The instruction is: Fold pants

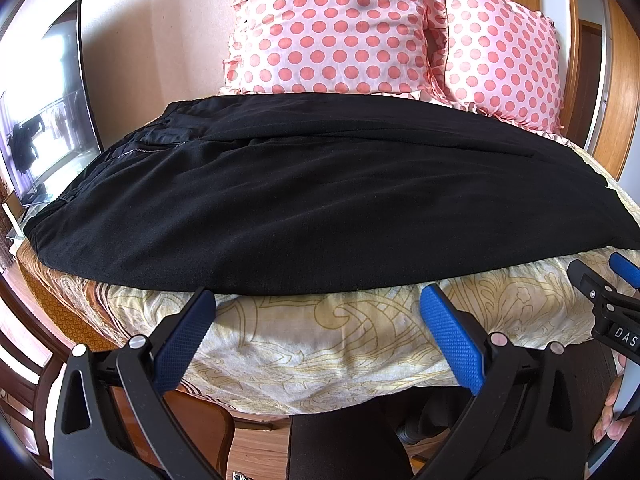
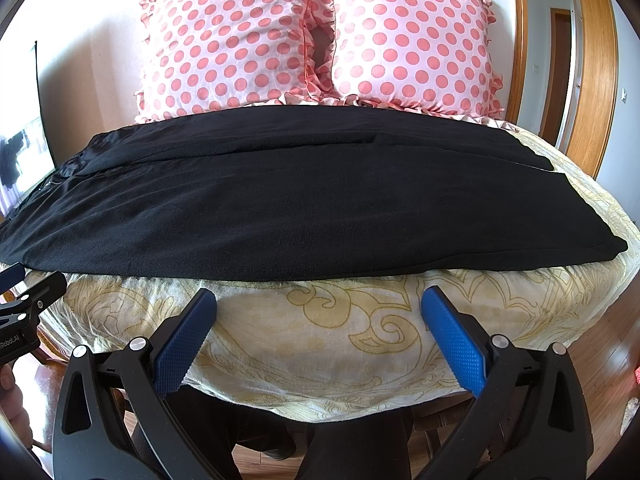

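Observation:
Black pants [image 1: 320, 200] lie flat across a surface covered with a cream patterned cloth [image 1: 320, 340], legs side by side, waistband with zipper at the left, cuffs at the right. They also show in the right wrist view [image 2: 312, 208]. My left gripper [image 1: 318, 300] is open and empty, just short of the pants' near edge. My right gripper [image 2: 319, 300] is open and empty, just in front of the near edge further right. The right gripper's tip [image 1: 616, 272] shows at the right edge of the left wrist view.
Two pink polka-dot pillows [image 2: 316, 36] stand behind the pants. A dark screen [image 1: 52, 112] stands at the left on a glass stand. A wooden door frame [image 2: 592, 60] is at the right. Wooden chairs [image 1: 24, 380] and a wood floor lie below the cloth's edge.

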